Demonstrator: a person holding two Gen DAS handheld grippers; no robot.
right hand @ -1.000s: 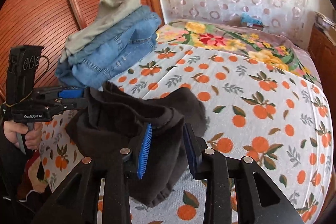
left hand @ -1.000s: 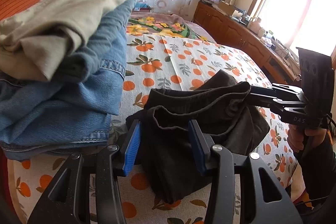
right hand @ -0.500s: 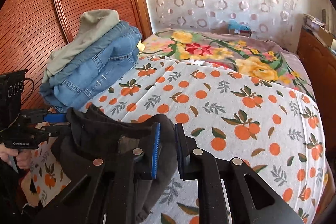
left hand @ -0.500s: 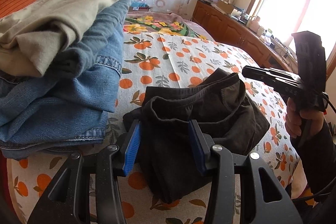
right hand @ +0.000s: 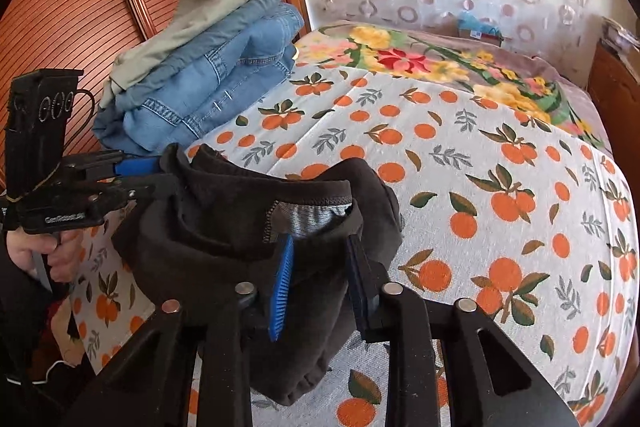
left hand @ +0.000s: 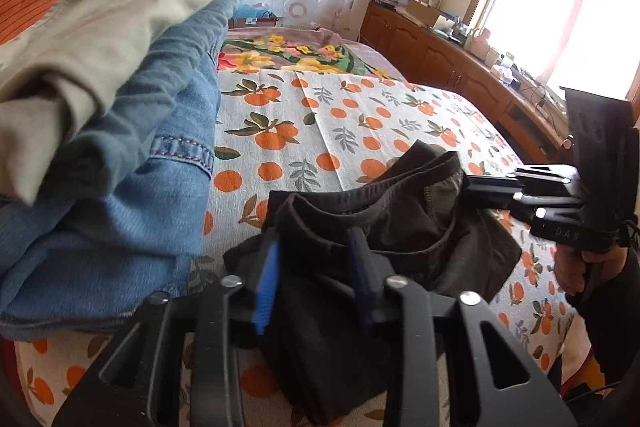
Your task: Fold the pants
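Note:
Black pants (left hand: pixel 400 227) (right hand: pixel 224 227) lie bunched near the front of the bed, their waistband stretched and raised between my two grippers. My left gripper (left hand: pixel 314 267) (right hand: pixel 148 171) has the waistband's left end between its blue pads, and its jaws are closing on the fabric. At the waistband's other end, the jaws of my right gripper (right hand: pixel 320 267) (left hand: pixel 472 187) are closing with the hem and its grey lining between them. The rest of the pants hangs crumpled under the waistband.
A stack of folded blue jeans (left hand: pixel 140 187) (right hand: pixel 224 79) topped by khaki trousers (left hand: pixel 120 7) (right hand: pixel 200 7) sits at the left by the wooden headboard (right hand: pixel 80 7). The orange-print sheet (left hand: pixel 360 115) (right hand: pixel 480 147) stretches beyond. A wooden cabinet (left hand: pixel 440 59) lines the window side.
The left jaws have narrowed on the fabric. The right gripper, lifted clear half a second ago, is back at the waistband's right end with fabric between its jaws.

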